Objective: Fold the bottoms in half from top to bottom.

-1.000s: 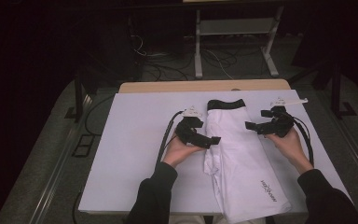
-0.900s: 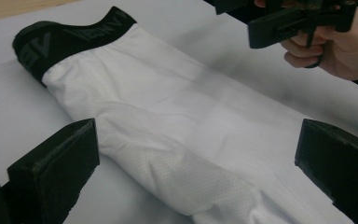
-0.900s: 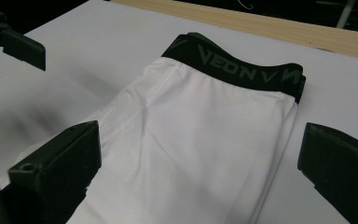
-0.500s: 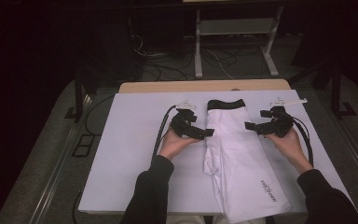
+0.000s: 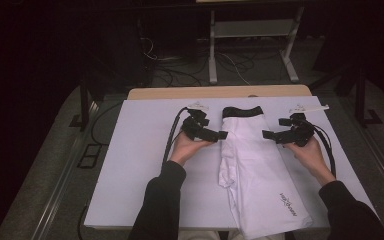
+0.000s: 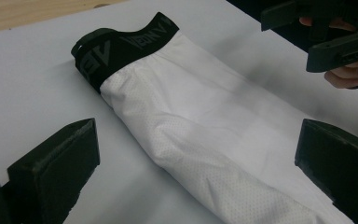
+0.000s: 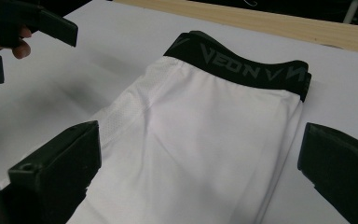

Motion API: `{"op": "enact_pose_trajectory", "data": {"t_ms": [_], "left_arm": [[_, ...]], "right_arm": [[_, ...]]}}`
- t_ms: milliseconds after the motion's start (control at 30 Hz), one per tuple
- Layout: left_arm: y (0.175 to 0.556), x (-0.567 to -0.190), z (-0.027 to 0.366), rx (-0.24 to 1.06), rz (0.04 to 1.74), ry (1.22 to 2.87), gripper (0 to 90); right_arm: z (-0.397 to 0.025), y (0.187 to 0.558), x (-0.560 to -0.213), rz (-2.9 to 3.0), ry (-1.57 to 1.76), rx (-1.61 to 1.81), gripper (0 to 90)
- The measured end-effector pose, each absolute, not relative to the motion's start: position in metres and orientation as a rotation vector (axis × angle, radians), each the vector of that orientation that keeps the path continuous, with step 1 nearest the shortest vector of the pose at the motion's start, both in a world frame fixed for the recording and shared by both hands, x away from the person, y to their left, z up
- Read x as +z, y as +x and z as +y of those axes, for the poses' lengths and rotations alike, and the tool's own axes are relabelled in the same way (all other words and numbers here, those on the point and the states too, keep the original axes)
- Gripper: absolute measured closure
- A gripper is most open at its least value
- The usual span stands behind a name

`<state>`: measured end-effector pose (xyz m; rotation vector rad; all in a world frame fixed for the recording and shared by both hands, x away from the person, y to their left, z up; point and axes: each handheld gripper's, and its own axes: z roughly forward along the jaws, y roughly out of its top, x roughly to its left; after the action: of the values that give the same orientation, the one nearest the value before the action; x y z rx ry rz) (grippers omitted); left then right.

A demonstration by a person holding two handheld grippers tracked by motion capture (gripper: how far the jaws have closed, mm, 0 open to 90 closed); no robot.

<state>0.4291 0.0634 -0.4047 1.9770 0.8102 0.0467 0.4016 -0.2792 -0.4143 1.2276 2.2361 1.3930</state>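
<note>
White folded leggings (image 5: pixel 257 167) with a black lettered waistband (image 5: pixel 242 111) lie lengthwise on the white table cover, waistband at the far end. My left gripper (image 5: pixel 221 134) hovers at the garment's left edge just below the waistband, jaws wide apart with nothing between them. My right gripper (image 5: pixel 268 135) is at the garment's right edge, level with the left one, also open. In the left gripper view the leggings (image 6: pixel 200 126) run diagonally between the jaws. The waistband (image 7: pixel 242 67) lies ahead in the right gripper view, with the white fabric (image 7: pixel 205 154) between the jaws.
A white sheet (image 5: pixel 140 170) covers the table, with a wooden strip (image 5: pixel 220 92) bare at the far edge. The garment's lower end overhangs the near edge. Cables trail from both grippers. Desk legs and wires stand on the dark floor beyond.
My left gripper has moved up the table and slightly left, from the middle of the garment's left edge toward the waistband. The right gripper has barely shifted.
</note>
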Motion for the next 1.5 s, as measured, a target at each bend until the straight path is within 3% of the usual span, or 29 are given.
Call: {"op": "enact_pose_trajectory", "data": {"t_ms": [1500], "left_arm": [[0.477,-0.415,0.053,-0.014,0.907,2.016,0.0]], "right_arm": [[-0.277,0.460,-0.410,2.357,1.357,1.278,0.0]]}}
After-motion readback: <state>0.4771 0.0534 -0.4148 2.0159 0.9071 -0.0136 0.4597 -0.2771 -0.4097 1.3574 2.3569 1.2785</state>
